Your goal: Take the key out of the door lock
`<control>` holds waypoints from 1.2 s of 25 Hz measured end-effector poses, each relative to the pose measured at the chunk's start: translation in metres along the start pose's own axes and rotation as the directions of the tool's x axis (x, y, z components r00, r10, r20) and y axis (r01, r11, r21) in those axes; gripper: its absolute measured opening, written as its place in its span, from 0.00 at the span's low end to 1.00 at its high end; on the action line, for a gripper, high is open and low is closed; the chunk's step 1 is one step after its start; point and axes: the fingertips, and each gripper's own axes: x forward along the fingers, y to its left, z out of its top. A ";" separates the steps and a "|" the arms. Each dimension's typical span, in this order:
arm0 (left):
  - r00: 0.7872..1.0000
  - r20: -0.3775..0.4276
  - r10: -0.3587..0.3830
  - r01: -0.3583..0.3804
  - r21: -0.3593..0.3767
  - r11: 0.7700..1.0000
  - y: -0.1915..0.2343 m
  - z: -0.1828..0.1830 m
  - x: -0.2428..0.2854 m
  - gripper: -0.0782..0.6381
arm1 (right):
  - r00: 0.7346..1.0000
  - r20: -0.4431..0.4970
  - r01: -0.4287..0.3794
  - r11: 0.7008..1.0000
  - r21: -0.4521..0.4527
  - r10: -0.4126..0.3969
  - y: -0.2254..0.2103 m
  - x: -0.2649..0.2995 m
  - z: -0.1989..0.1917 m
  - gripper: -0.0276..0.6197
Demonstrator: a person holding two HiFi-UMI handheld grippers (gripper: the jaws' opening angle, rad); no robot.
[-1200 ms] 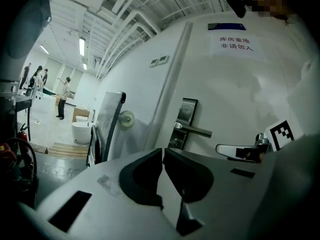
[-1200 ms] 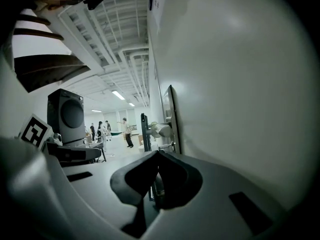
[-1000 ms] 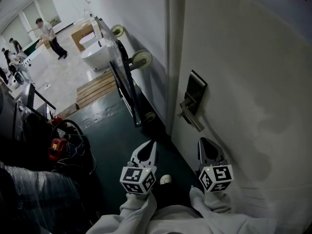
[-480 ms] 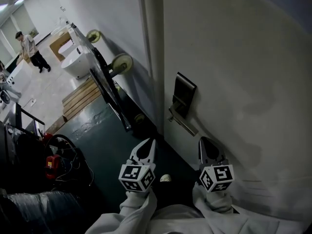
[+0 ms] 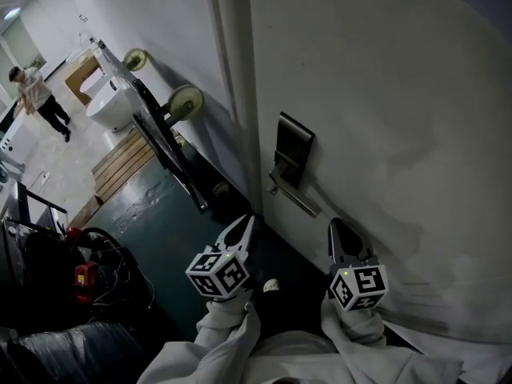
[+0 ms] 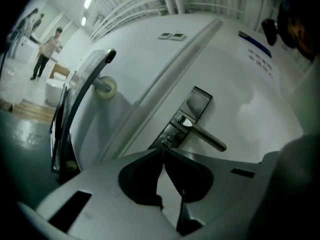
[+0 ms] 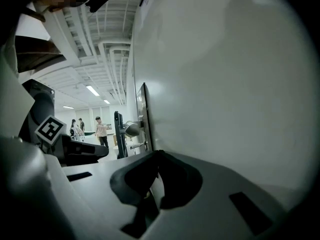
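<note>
The white door (image 5: 384, 118) carries a dark metal lock plate (image 5: 290, 149) with a lever handle (image 5: 293, 199) below it. In the left gripper view the plate (image 6: 196, 106) and lever (image 6: 205, 136) lie straight ahead, and a small key (image 6: 168, 141) sticks out of the cylinder at the plate's lower end. My left gripper (image 6: 161, 149) is shut and empty, its tips just short of the key. In the head view the left gripper (image 5: 245, 224) sits below the lever. My right gripper (image 5: 340, 229) is shut and empty, close beside the door face; its own view (image 7: 157, 154) looks along the door.
A wheeled metal cart (image 5: 168, 146) leans on the wall left of the door. Beyond it are a white basin (image 5: 106, 110), wooden slats (image 5: 120, 162) and a person (image 5: 36, 94) far off. A red tool with cables (image 5: 84, 274) lies at lower left.
The lock has shifted left and nearer in the head view. My left gripper has rolled and moved closer to the lock; the right gripper has barely moved. Both stay shut.
</note>
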 end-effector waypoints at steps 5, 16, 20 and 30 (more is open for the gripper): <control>0.980 0.035 -0.198 0.191 -0.478 0.858 0.000 -0.005 0.025 0.18 | 1.000 -0.023 0.010 1.000 -0.025 -0.010 0.001 0.000 -0.003 0.12; 0.940 0.096 -0.328 0.303 -0.679 0.669 -0.001 -0.007 0.070 0.32 | 0.997 -0.071 0.041 0.998 -0.041 -0.044 -0.003 0.004 -0.008 0.12; 0.932 0.117 -0.344 0.327 -0.683 0.653 -0.001 -0.003 0.080 0.32 | 0.996 -0.078 0.046 0.999 -0.027 -0.048 -0.005 0.003 -0.007 0.12; 0.924 0.148 -0.351 0.355 -0.673 0.649 -0.013 -0.001 0.100 0.24 | 0.995 -0.093 0.041 0.998 -0.042 -0.045 -0.008 0.004 -0.010 0.12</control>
